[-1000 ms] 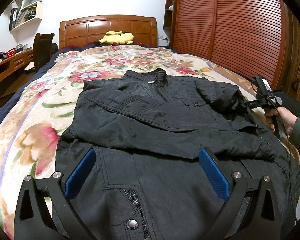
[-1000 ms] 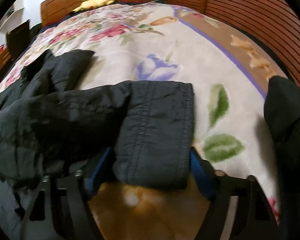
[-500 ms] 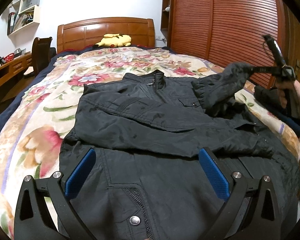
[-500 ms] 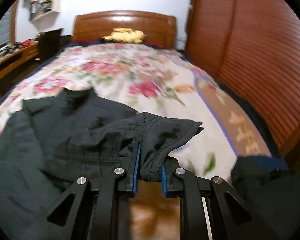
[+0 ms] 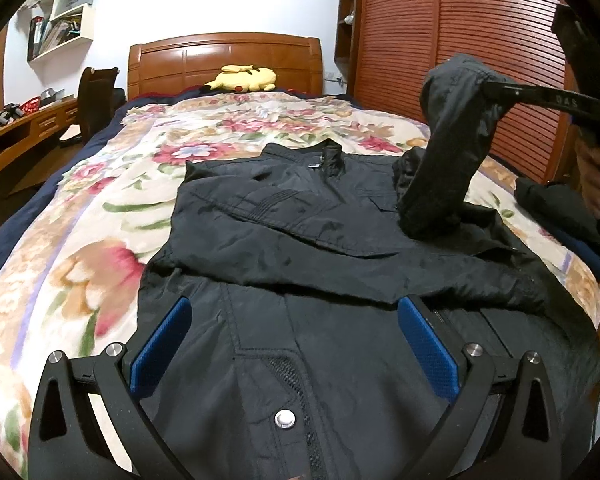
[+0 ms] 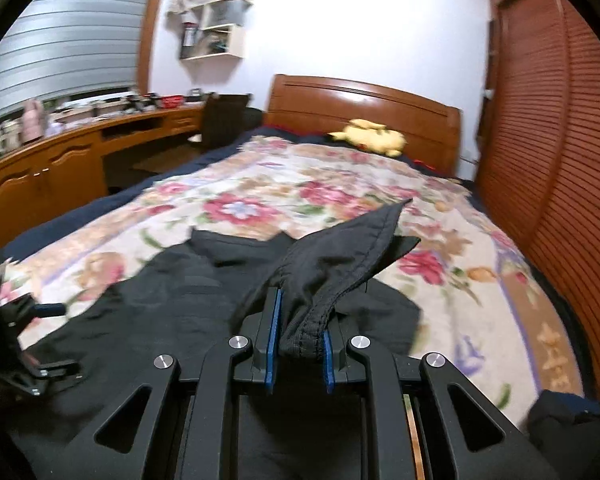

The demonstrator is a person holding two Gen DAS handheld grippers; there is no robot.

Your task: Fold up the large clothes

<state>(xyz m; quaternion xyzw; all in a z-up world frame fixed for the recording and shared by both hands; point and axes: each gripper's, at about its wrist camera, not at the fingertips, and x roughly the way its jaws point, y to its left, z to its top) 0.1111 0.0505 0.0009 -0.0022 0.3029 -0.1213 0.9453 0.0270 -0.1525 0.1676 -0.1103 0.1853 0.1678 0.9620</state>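
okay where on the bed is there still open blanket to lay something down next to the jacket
Bare floral blanket lies between the black jacket and the bed's navy edge, and between the collar and the yellow plush toy at the headboard. The wardrobe side is crowded: the right gripper lifts the cuff, and dark folded clothes sit there.

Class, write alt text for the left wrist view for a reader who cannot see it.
A black jacket lies face up on a floral bedspread, while the right gripper holds one sleeve up by its cuff. The left gripper hovers open over the jacket's hem.
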